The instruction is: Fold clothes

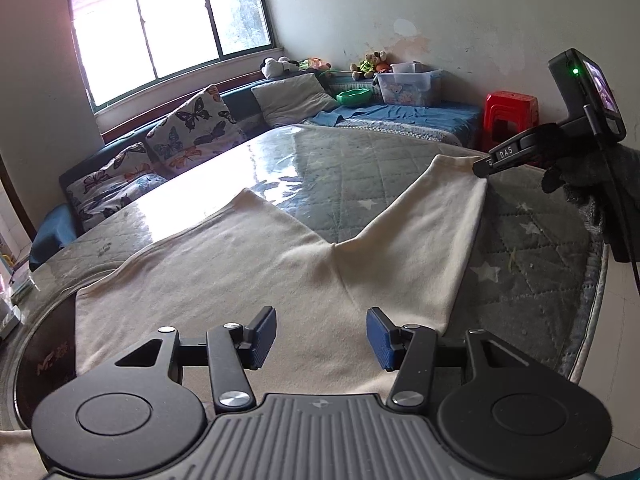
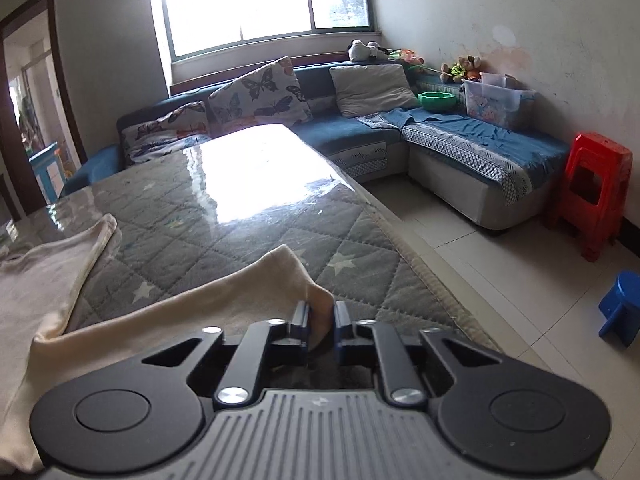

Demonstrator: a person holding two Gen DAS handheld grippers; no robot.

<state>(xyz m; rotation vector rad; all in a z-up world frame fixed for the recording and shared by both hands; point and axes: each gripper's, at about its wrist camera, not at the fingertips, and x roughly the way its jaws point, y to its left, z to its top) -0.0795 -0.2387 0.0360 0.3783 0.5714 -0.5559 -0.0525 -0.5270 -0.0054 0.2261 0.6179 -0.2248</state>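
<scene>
A cream pair of trousers point(image 1: 248, 264) lies spread on the quilted grey table cover point(image 1: 352, 176), its two legs pointing away in a V. My left gripper point(image 1: 321, 334) is open just above the waist end, holding nothing. My right gripper point(image 2: 321, 322) is shut on the hem of the right trouser leg point(image 2: 256, 292) near the table's right edge. It also shows in the left wrist view point(image 1: 482, 169), pinching the leg's far corner. The other leg point(image 2: 68, 248) lies flat to the left.
A blue sofa point(image 2: 360, 132) with butterfly cushions point(image 2: 260, 96) runs behind the table and along the right wall. Red stools point(image 2: 596, 192) and a blue stool point(image 2: 622, 308) stand on the tiled floor to the right. A dark round object point(image 1: 44, 356) sits at the table's left.
</scene>
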